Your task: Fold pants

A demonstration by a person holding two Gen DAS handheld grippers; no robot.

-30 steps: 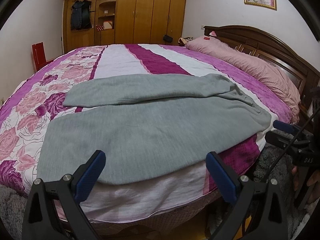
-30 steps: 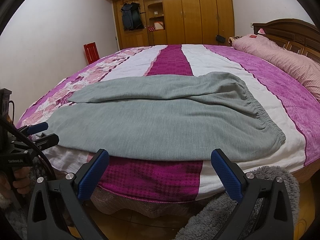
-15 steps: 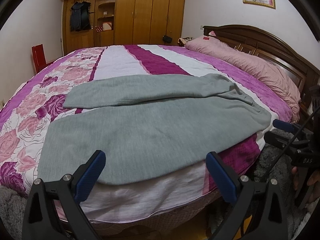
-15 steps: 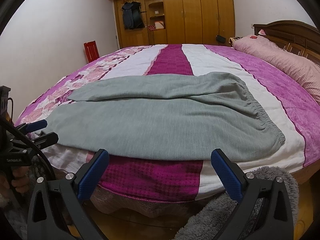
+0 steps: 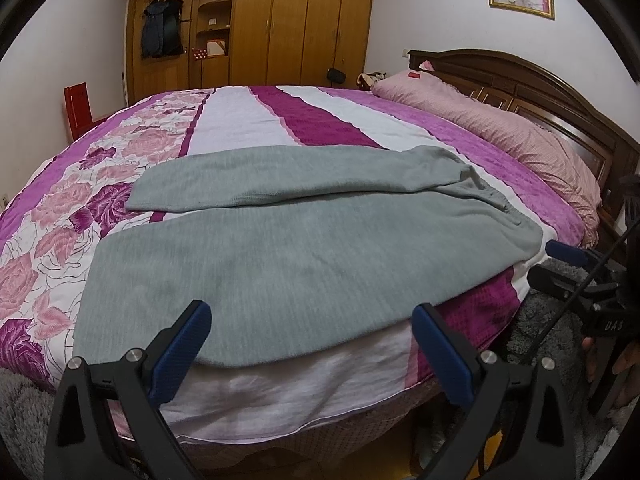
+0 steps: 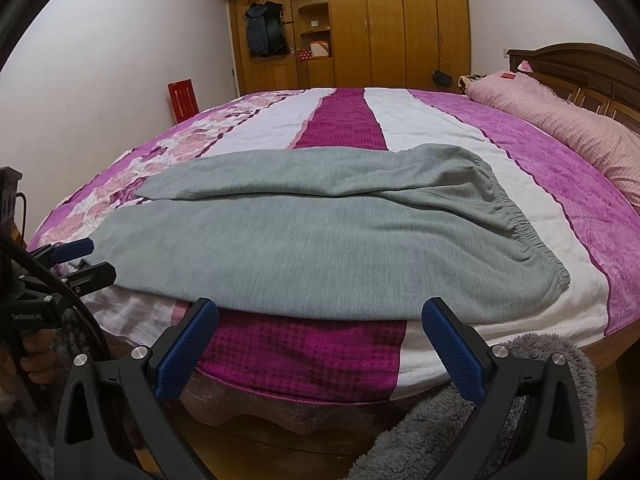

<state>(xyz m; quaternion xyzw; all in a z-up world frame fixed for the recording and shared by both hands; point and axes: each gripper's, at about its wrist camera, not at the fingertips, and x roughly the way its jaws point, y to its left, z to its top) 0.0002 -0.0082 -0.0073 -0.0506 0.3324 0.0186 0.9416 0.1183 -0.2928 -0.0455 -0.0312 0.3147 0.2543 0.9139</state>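
Both grippers wide open, holding nothing: left gripper (image 5: 308, 344) and right gripper (image 6: 320, 340) poised off the bed's (image 6: 304, 352) near edge, pants (image 6: 304, 248) spread flat for grabbing.

White letters "DAS" stand on the black plastic body of the right gripper (image 5: 568, 264), seen from the left wrist view. The black body of the left gripper (image 6: 82, 258) carries small white lettering, seemingly "GenRobot.AI", only partly legible.

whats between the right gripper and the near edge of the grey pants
Nothing but bedspread: in the right wrist view the open right gripper faces the grey pants across a magenta band of the bedspread draping over the bed's edge.
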